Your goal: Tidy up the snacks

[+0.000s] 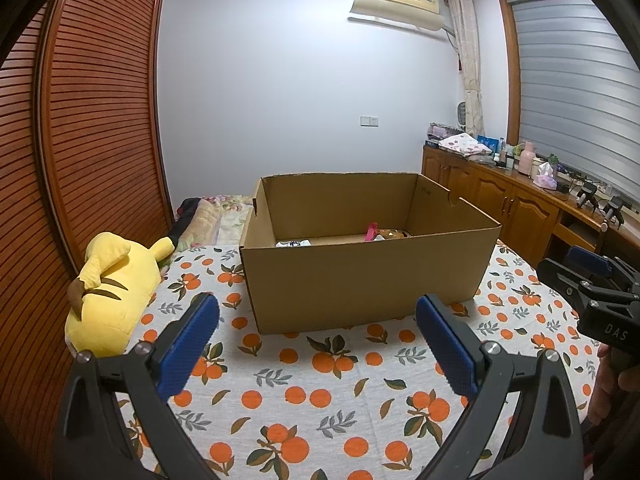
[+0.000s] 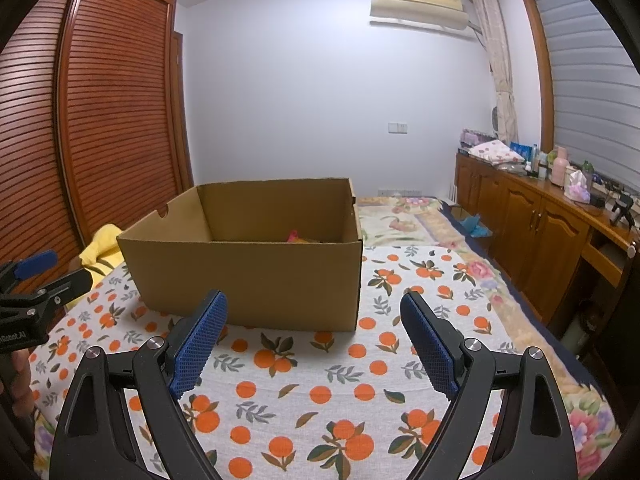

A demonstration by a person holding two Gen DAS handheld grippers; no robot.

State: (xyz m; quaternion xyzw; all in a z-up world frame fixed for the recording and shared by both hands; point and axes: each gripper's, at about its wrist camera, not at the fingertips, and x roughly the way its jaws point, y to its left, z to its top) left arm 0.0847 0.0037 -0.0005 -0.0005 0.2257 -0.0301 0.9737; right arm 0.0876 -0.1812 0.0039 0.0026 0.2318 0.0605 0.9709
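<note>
A white bedcover printed with oranges and green leaves [image 1: 320,392] [image 2: 320,392] spreads across the bed. On it stands an open brown cardboard box [image 1: 368,276] [image 2: 256,276], with colourful snack packets [image 1: 380,234] [image 2: 298,237] lying on its floor, mostly hidden by the near wall. A yellow plush toy [image 1: 112,292] lies beside the box. The left gripper [image 1: 318,344] and right gripper [image 2: 314,342] hover before the box, both spread wide and holding nothing.
</note>
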